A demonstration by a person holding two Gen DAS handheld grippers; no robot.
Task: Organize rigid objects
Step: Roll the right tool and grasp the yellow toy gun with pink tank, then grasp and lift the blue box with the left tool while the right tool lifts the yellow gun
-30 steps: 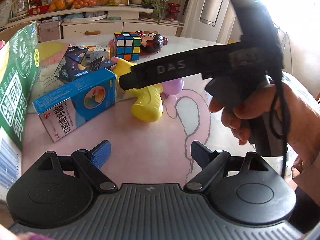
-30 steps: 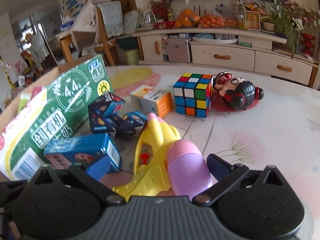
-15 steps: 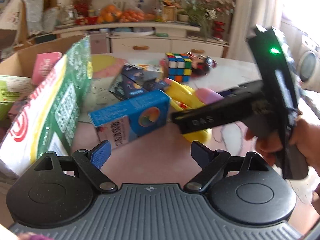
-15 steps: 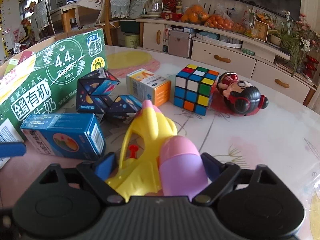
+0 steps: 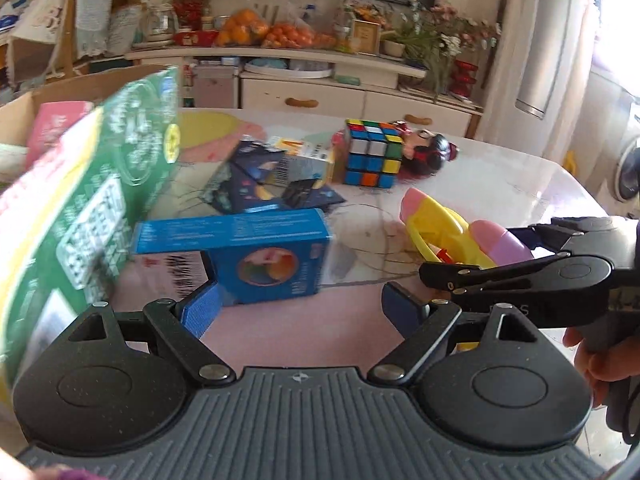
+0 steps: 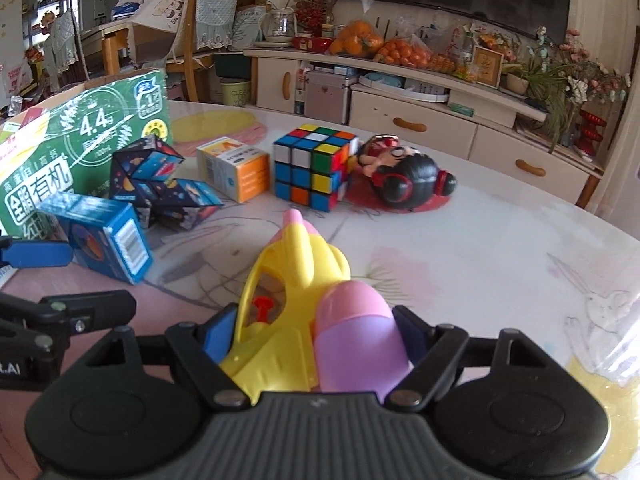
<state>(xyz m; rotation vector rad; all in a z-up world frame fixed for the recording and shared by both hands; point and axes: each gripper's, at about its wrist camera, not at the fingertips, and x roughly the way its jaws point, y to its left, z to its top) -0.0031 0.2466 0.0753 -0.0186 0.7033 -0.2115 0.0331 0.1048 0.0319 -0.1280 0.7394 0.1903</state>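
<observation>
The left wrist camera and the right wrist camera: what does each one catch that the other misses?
Only the left wrist view shows the hand holding the right gripper from the side, and a pink package inside the cardboard box. Only the right wrist view shows the right gripper's pads pressing both sides of the yellow toy water gun, plus wooden chairs far behind. Both show the Rubik's cube, the doll, the blue box, the green milk carton and the open left gripper.
</observation>
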